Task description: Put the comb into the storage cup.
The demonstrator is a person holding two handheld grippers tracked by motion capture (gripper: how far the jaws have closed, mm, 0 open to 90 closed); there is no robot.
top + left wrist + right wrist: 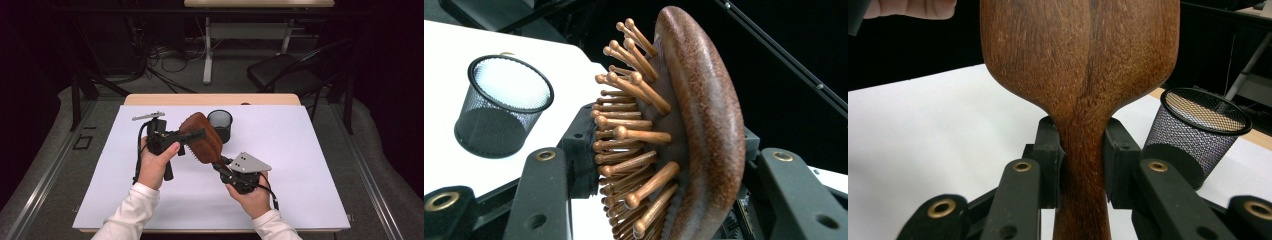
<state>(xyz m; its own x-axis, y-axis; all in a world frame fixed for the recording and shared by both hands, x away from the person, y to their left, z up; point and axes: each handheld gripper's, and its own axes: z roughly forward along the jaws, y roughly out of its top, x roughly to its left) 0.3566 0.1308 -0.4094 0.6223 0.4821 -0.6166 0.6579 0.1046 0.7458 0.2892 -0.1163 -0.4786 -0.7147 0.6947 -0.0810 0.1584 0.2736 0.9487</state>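
While your right gripper (1082,162) is clamping the neck of the brown wooden paddle hairbrush (201,137), keeping it lifted over the white table (300,150) at the centre of the high view, your left gripper (664,165) is pinching the head, bristles against one pad, likely to steady it. Your forearms are entering from the bottom edge, angling inward. Just right of the brush, the black mesh cup (220,125) is standing upright.
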